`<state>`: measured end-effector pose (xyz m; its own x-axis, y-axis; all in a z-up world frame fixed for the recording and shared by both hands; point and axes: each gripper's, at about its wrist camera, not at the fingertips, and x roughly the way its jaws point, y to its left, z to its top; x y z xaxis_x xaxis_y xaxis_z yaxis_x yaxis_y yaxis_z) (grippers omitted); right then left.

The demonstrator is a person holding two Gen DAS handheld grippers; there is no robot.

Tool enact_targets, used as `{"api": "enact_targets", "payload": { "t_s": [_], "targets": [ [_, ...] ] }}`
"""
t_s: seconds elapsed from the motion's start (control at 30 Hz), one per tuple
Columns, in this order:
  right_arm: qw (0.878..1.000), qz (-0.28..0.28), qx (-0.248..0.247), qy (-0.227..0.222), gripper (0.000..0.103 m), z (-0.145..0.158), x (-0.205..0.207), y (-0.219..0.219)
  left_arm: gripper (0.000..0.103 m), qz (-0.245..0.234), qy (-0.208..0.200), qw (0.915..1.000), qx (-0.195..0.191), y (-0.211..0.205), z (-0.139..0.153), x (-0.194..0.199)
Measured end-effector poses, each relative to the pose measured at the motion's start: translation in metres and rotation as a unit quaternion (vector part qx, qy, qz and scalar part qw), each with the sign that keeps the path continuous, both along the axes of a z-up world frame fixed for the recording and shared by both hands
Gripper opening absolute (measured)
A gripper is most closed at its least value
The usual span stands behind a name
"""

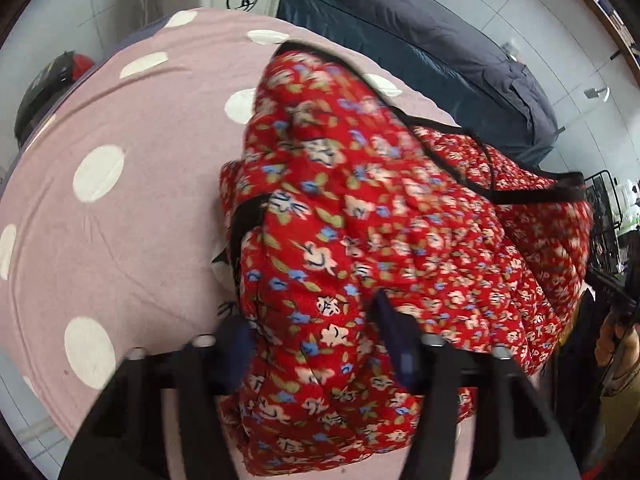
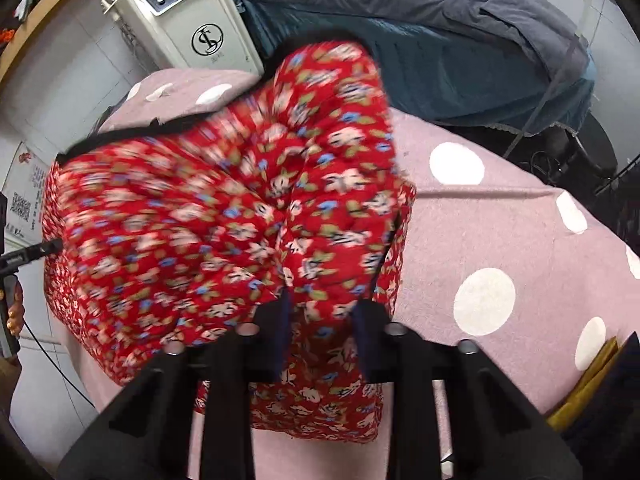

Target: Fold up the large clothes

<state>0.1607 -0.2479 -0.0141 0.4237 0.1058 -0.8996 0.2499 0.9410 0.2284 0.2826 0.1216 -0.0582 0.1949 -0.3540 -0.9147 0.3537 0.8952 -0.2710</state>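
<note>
Although the red floral garment [image 1: 360, 240] is already gathered into a thick, doubled-over bundle on the pink polka-dot cover [image 1: 120, 200], the fold looks only partly made: the cloth is bunched and puckered rather than flat, black trim edges run askew across it, and one end trails off the cover's far side in the left wrist view. I judge that squaring the layers, smoothing them and at least one more fold are left.

The left tongs [image 1: 316, 344] stand part-way apart with a hump of the garment between their pads, which look pressed into the cloth at its near end. The right tongs [image 2: 320, 320] are nearly together, clamped on a pinch of the same fabric; creases radiate from that pinch. Both pictures are motion-blurred, so the exact hold is hard to read.

Beyond the garment, away from the tongs, a white appliance with a round logo [image 2: 188, 20] stands against the cover's far edge, and a dark blue-grey heap of bedding [image 2: 420, 20] lies beside it. Nothing rests on the bare cover beside the garment, so there is room to lay it out. At the garment's outer side a person's hand [image 1: 616, 340] holds a dark device, close enough to be brushed by swinging cloth.
</note>
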Motion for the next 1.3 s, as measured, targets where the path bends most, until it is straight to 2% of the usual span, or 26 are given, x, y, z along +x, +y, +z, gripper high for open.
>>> {"api": "enact_targets", "payload": {
  "t_s": [0.07,0.13,0.2,0.27,0.37,0.4,0.43,0.47,0.5,0.53,0.57,0.6,0.67,0.73,0.87,0.93,1.0,1.13,1.2,1.3],
  "targets": [
    [0.999,-0.024,0.016,-0.027,0.015,0.012,0.002,-0.013,0.026,0.011,-0.020,0.9997,0.000,0.002,0.011,0.011],
    [0.996,-0.072,0.041,-0.040,0.014,0.013,0.006,-0.036,0.023,0.042,-0.024,0.9988,-0.003,0.012,0.018,0.030],
    [0.992,-0.101,0.063,-0.027,0.014,0.000,0.013,-0.048,0.023,0.070,0.000,0.9974,-0.016,0.020,0.010,0.050],
    [0.991,-0.115,0.066,0.013,0.015,-0.025,0.026,-0.050,0.023,0.079,0.015,0.9968,0.004,0.014,-0.008,0.058],
    [0.990,-0.119,0.044,0.065,0.019,-0.060,0.041,-0.043,0.038,0.060,0.031,0.9946,0.079,-0.007,-0.042,0.061],
    [0.990,-0.118,0.036,0.072,0.026,-0.066,0.043,-0.041,0.049,0.060,0.024,0.9937,0.092,-0.011,-0.047,0.059],
    [0.990,-0.119,0.024,0.075,0.028,-0.072,0.045,-0.039,0.060,0.063,0.001,0.9907,0.120,-0.015,-0.051,0.057],
    [0.990,-0.121,0.023,0.073,0.031,-0.074,0.046,-0.038,0.080,0.068,-0.014,0.9869,0.146,-0.016,-0.054,0.056],
    [0.989,-0.126,0.027,0.072,0.034,-0.076,0.045,-0.039,0.091,0.076,-0.021,0.9840,0.160,-0.012,-0.059,0.057],
    [0.988,-0.132,0.030,0.071,0.037,-0.080,0.041,-0.040,0.093,0.089,-0.005,0.9854,0.145,-0.006,-0.062,0.057],
    [0.987,-0.140,0.029,0.073,0.046,-0.082,0.038,-0.044,0.097,0.110,0.020,0.9864,0.120,0.005,-0.067,0.060],
    [0.985,-0.151,0.018,0.080,0.065,-0.085,0.034,-0.049,0.098,0.142,0.060,0.9846,0.082,0.019,-0.074,0.065],
    [0.982,-0.166,0.031,0.083,0.079,-0.092,0.025,-0.062,0.098,0.163,0.087,0.9818,0.045,0.031,-0.079,0.067],
    [0.977,-0.187,0.062,0.081,0.081,-0.095,0.018,-0.069,0.098,0.154,0.066,0.9848,0.046,0.030,-0.073,0.064],
    [0.976,-0.197,0.070,0.059,0.082,-0.080,0.005,-0.069,0.098,0.150,0.013,0.9869,0.058,0.030,-0.046,0.051],
    [0.972,-0.205,0.106,0.032,0.083,-0.070,-0.014,-0.075,0.097,0.168,0.007,0.9855,0.024,0.042,-0.030,0.047],
    [0.969,-0.202,0.138,0.020,0.083,-0.068,-0.031,-0.072,0.096,0.181,0.004,0.9831,-0.030,0.060,-0.010,0.036],
    [0.967,-0.193,0.168,0.005,0.083,-0.067,-0.062,-0.079,0.096,0.168,0.017,0.9823,-0.080,0.083,0.006,0.021],
    [0.968,-0.189,0.167,0.009,0.084,-0.069,-0.072,-0.083,0.096,0.154,0.015,0.9855,-0.070,0.086,0.010,0.014],
    [0.971,-0.176,0.159,0.014,0.084,-0.068,-0.083,-0.077,0.096,0.109,-0.020,0.9937,0.015,0.063,0.014,0.003]
  ]
}}
